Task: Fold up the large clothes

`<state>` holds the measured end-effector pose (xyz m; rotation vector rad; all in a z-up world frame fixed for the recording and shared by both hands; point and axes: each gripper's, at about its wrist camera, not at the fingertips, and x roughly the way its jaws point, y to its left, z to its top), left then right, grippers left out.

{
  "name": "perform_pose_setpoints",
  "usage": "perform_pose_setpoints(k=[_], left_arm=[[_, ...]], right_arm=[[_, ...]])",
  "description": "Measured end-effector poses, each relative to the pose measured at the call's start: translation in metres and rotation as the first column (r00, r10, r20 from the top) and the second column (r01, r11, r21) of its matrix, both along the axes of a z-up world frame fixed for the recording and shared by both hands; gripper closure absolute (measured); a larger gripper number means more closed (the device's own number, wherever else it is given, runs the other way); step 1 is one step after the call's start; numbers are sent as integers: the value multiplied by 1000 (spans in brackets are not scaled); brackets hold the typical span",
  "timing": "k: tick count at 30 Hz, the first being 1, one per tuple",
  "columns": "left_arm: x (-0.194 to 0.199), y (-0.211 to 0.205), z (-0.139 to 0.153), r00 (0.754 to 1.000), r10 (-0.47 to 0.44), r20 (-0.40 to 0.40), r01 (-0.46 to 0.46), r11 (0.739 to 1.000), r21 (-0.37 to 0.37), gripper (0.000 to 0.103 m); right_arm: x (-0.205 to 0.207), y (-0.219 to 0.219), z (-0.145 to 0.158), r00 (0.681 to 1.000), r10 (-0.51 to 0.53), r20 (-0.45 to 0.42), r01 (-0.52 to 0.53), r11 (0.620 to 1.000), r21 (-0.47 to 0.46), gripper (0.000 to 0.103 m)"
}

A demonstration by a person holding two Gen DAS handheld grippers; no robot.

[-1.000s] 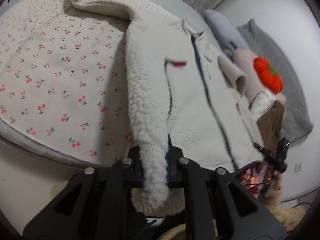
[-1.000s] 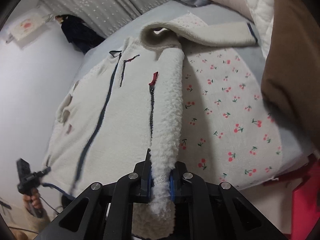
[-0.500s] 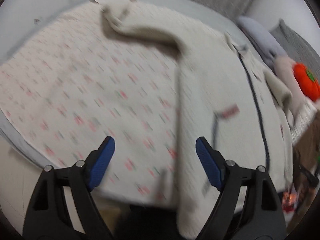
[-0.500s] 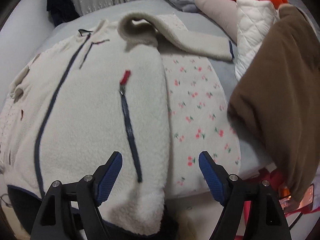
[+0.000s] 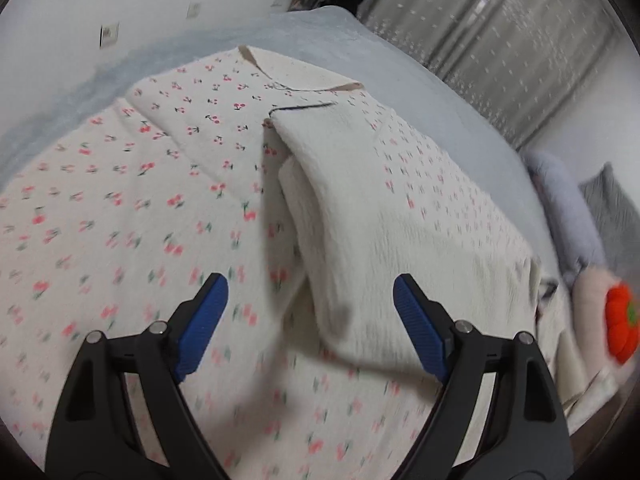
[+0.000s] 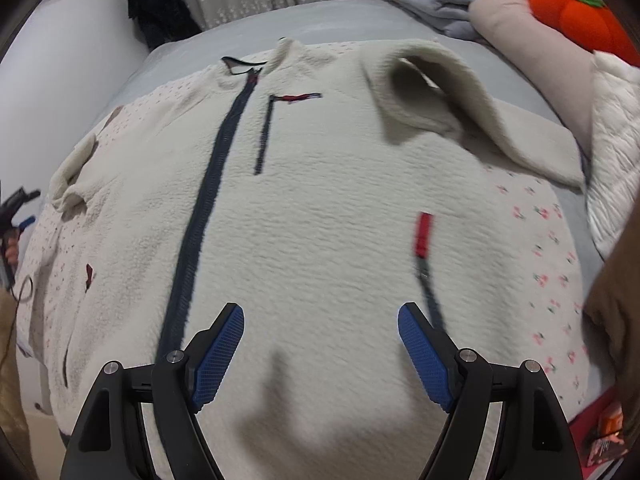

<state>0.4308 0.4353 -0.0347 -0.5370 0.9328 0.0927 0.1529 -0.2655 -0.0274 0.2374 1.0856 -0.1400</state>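
Fleece jacket (image 6: 320, 220) lies flat, front up and zipped, on the cherry-print sheet (image 5: 120, 220) of the bed. Both the left gripper (image 5: 308, 320) and right gripper (image 6: 320, 344) hover wide apart, holding nothing. Folding looks barely begun; next, the left sleeve (image 5: 320, 184) likely needs pinching and carrying across the body.

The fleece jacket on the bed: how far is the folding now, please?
Done: the fleece jacket lies spread front-up on the cherry-print sheet, its zipper closed. In hand: nothing; the left gripper and right gripper are both open above the fabric. Left: no fold shows yet. One sleeve stretches out, the other sleeve lies bent; both need folding in, then the body.
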Motion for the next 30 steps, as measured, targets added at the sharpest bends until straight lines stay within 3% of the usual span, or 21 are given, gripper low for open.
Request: perform_pose_setpoints(k=[4,6,9,11,13,15,17,19,21,23,24,25,26,27,28,29,30], left_arm=[[45,24,-21,999,30,-21,-33,990,-137,18],[66,29,-36,1000,16,-26,-21,977,-211,24],[90,35,-56,999,18,-33,-29,925,-378,51],[91,37,-58,998,56,-13,-56,904,-423,80],[72,34,-40,992,96,85,-59,931,-361,90],[42,31,-17,974,138,182,-91,964,-249,91],[-8,32,5,931,225,286,-202,973,-108,91],[-53,35,11,897,289,335,-304,953,-8,91],[-83,39,-4,894,344,288,-382,920,86,90],[-94,39,-36,912,395,108,-409,892,193,87],[-94,39,-55,909,418,4,-405,880,249,87],[-99,36,-70,896,443,-35,-413,859,303,77],[-104,32,-69,892,452,-5,-425,842,331,67],[-109,23,-65,871,491,3,-448,793,411,62],[-109,19,-59,860,510,3,-458,769,447,50],[-107,12,-48,860,510,14,-458,759,462,37],[-108,7,-40,870,493,25,-449,770,454,32]], right_arm=[[29,19,-5,1000,14,-14,-15,1000,-21,22],[39,25,-8,1000,15,-20,-15,999,-29,22],[54,30,-15,999,11,-34,-12,999,-33,22],[66,35,-19,999,12,-49,-14,999,-34,22],[76,42,-20,998,23,-52,-25,999,-44,22],[84,49,-19,998,39,-44,-41,997,-62,22],[88,54,-18,998,55,-32,-57,995,-80,22],[92,57,-18,998,65,-18,-66,993,-96,22],[96,58,-22,998,66,-16,-67,994,-89,21],[99,56,-30,998,56,-24,-58,996,-63,22],[99,54,-33,998,51,-28,-52,997,-50,22],[101,52,-37,998,44,-34,-45,998,-35,22],[101,50,-39,999,37,-39,-38,999,-22,22],[102,47,-40,999,29,-42,-30,999,-15,22],[100,44,-39,999,25,-40,-26,1000,-15,22],[99,41,-37,999,23,-35,-24,1000,-18,22],[97,37,-34,999,21,-28,-22,999,-24,21]])
